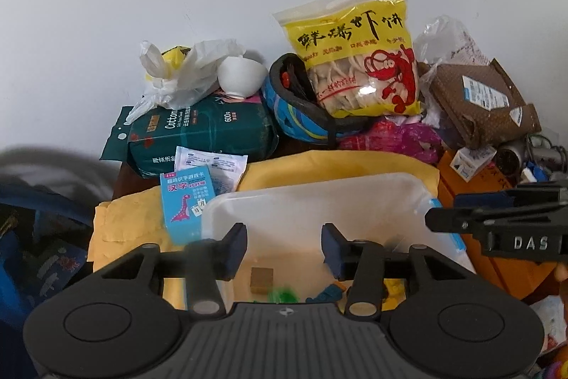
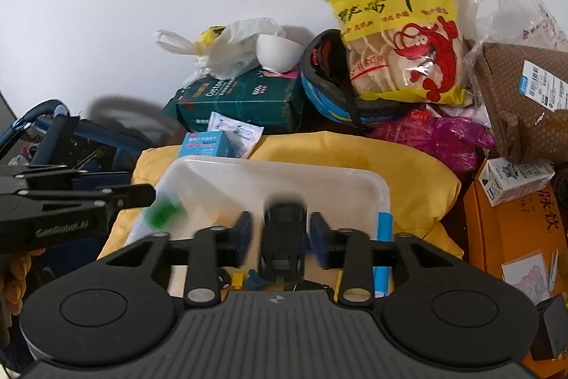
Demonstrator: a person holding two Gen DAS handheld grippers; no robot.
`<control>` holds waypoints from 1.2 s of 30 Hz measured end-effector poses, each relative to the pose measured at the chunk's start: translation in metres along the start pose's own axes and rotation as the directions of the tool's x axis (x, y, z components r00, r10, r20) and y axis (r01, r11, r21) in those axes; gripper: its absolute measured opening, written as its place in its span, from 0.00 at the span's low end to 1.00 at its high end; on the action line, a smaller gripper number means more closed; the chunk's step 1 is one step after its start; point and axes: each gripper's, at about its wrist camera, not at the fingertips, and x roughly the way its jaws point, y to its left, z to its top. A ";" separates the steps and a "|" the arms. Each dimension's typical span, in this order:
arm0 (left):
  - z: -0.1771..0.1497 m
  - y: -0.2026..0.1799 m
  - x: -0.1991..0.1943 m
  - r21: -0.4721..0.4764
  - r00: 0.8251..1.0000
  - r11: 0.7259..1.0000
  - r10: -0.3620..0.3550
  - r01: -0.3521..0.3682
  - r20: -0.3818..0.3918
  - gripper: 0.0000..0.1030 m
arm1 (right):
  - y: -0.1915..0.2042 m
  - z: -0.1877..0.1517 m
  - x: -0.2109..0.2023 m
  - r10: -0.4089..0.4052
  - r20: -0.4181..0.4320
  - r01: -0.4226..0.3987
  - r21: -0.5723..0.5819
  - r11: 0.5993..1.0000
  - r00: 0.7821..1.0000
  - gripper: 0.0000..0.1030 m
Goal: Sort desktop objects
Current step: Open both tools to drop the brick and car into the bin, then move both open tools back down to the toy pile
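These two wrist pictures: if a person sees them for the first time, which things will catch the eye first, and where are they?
The yellow snack bag with a red lobster drawing stands out most, leaning against the white wall at the back, on top of a blue helmet. In front lies a clear plastic box on a yellow cloth. In the right wrist view, a black toy car sits between the fingers of the right tongs, above the box.

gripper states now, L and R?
Left gripper: open, nothing between its fingers, over the clear bin.
Right gripper: open, a black toy car between the fingers with gaps either side.
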 end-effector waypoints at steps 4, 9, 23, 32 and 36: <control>-0.010 0.005 0.004 -0.003 1.000 1.000 -0.001 0.001 -0.019 0.49 | -0.005 -0.007 0.004 0.004 0.005 -0.004 0.022 1.000 1.000 0.47; -0.046 0.011 -0.003 0.007 0.999 0.999 -0.040 0.040 -0.003 0.49 | -0.006 -0.024 -0.001 0.020 0.014 -0.020 0.033 0.999 1.000 0.47; -0.232 0.010 -0.001 0.129 0.991 0.987 -0.085 0.098 -0.102 0.50 | 0.068 -0.231 -0.018 0.072 -0.136 -0.091 -0.140 0.986 0.988 0.58; -0.236 -0.011 0.023 0.229 0.987 0.963 -0.121 0.143 -0.109 0.50 | 0.081 -0.279 0.007 0.033 -0.218 -0.055 -0.093 0.994 0.975 0.55; -0.236 -0.023 0.029 0.283 0.986 0.947 -0.123 0.150 -0.113 0.50 | 0.080 -0.278 0.013 0.027 -0.209 -0.048 -0.095 0.994 0.978 0.51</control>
